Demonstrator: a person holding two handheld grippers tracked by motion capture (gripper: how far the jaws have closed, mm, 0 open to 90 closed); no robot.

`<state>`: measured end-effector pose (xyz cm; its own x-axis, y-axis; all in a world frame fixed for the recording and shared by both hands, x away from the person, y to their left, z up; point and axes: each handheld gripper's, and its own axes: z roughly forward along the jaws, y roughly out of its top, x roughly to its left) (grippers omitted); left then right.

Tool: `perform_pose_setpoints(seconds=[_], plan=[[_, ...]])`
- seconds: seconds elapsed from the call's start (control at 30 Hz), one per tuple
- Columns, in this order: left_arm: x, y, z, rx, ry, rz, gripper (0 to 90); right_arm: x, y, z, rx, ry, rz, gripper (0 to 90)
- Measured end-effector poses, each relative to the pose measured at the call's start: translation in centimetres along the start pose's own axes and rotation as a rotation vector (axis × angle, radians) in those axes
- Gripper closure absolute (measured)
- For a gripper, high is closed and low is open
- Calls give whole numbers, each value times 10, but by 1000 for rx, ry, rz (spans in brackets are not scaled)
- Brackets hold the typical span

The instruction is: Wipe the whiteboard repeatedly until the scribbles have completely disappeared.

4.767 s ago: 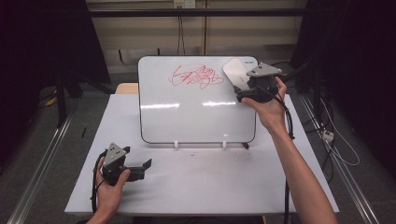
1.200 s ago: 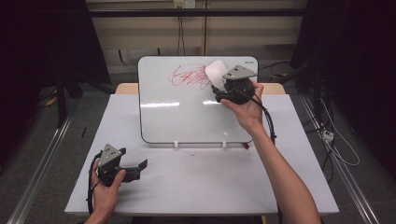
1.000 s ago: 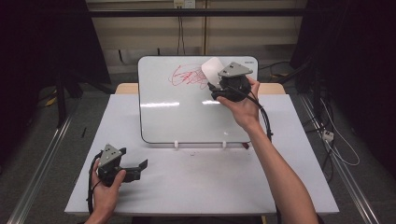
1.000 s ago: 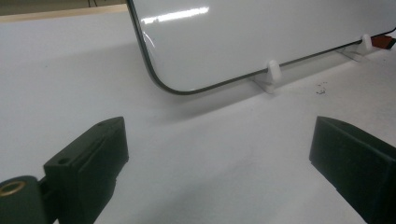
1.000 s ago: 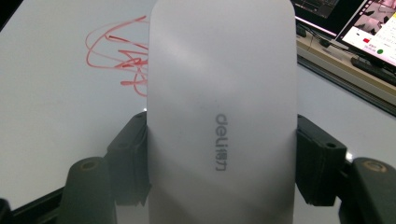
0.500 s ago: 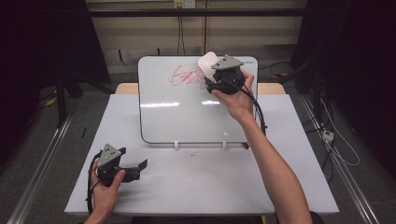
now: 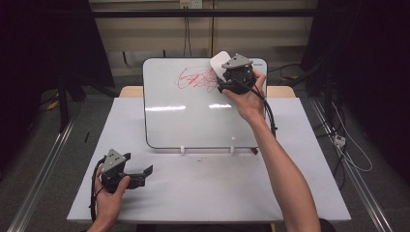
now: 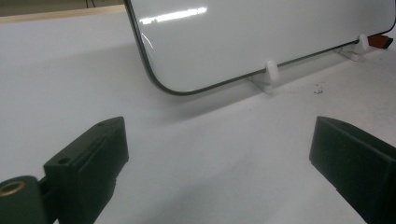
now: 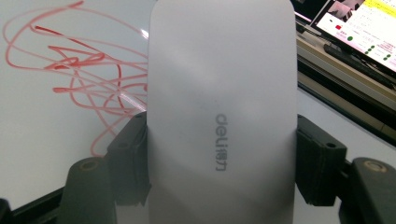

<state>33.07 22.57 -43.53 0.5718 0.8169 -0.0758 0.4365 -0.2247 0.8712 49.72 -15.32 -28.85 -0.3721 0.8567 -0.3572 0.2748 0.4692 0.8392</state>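
Whiteboard [image 7: 193,121] stands tilted on two small white feet [image 8: 272,70] at the middle of the white bench [image 7: 212,188], leaning back toward 12 o'clock. Red marker scribble [image 7: 196,79] sits at the board's upper area, toward 1 o'clock of its centre.

Right claw [image 7: 223,77] is up at the board's 1 o'clock corner, just right of the scribble, clamped on a white whiteboard eraser [image 7: 220,63]. In the right gripper view the eraser [image 9: 222,107] sits squeezed between both black jaws, grey "deli" logo on its back, scribble [image 9: 79,79] at 9 o'clock of it; its face is against or just off the board, cannot tell which. Monitor screen [image 9: 359,32] at 2 o'clock beyond the board edge.

Left claw [image 7: 142,174] rests low on the bench at 7 o'clock, well apart from the board, jaws spread wide with nothing between them. In the left gripper view bare bench [image 8: 70,84] lies between the jaws, board's lower corner [image 8: 168,84] ahead at 12 o'clock. Small red object [image 8: 380,42] by the far foot, too small to identify.
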Motion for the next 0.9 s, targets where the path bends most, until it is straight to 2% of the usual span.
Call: perform_pose_setpoints(seconds=[0.27, 0.9], plan=[[0, 0, -2, -6, -3, 0, 45, 6, 0, 8, 28, -43, -40, 316], [-1, 0, 0, 1, -5, 7, 45, 12, 0, 10, 35, -57, -35, 316]])
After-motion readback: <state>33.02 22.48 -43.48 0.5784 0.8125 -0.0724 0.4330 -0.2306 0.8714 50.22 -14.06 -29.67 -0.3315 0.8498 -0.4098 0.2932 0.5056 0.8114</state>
